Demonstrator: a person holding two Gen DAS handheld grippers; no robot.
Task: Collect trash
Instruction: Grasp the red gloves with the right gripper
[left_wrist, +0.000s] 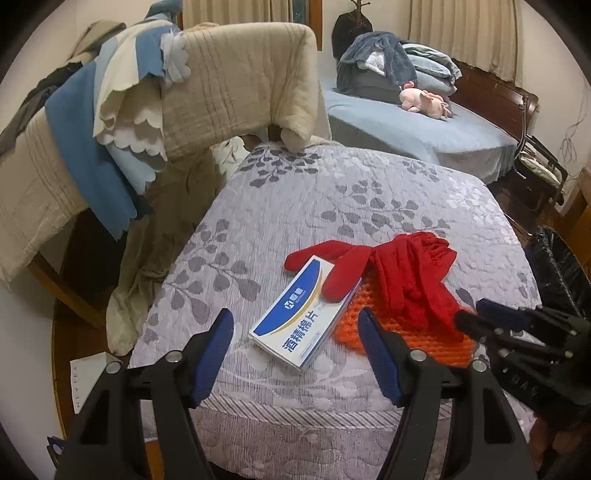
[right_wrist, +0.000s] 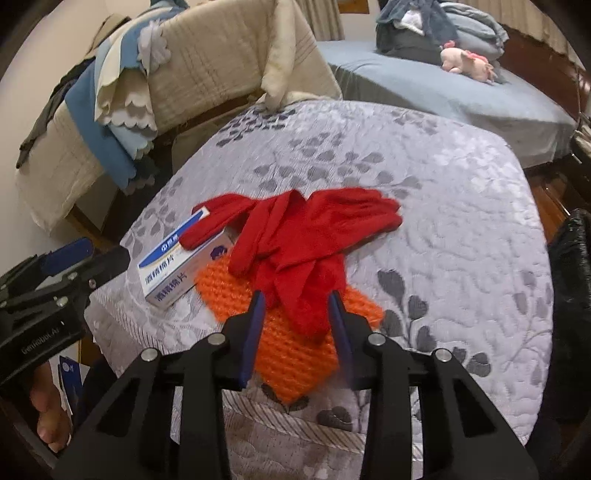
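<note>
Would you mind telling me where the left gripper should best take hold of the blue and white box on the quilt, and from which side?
I would grip the box across its narrow width at the near end, coming from the front edge of the quilt. That end lies flat and bare, while a finger of the red gloves drapes over the far end. The left gripper is open and already faces it.

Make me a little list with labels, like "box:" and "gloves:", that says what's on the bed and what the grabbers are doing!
bed cover: grey, leaf pattern
box: blue and white, lying flat
red gloves: partly over the box and the orange knit
orange knit piece: under the gloves
left gripper: open, facing the box
right gripper: open, either side of a glove's end
black bag: beside the bed
</note>
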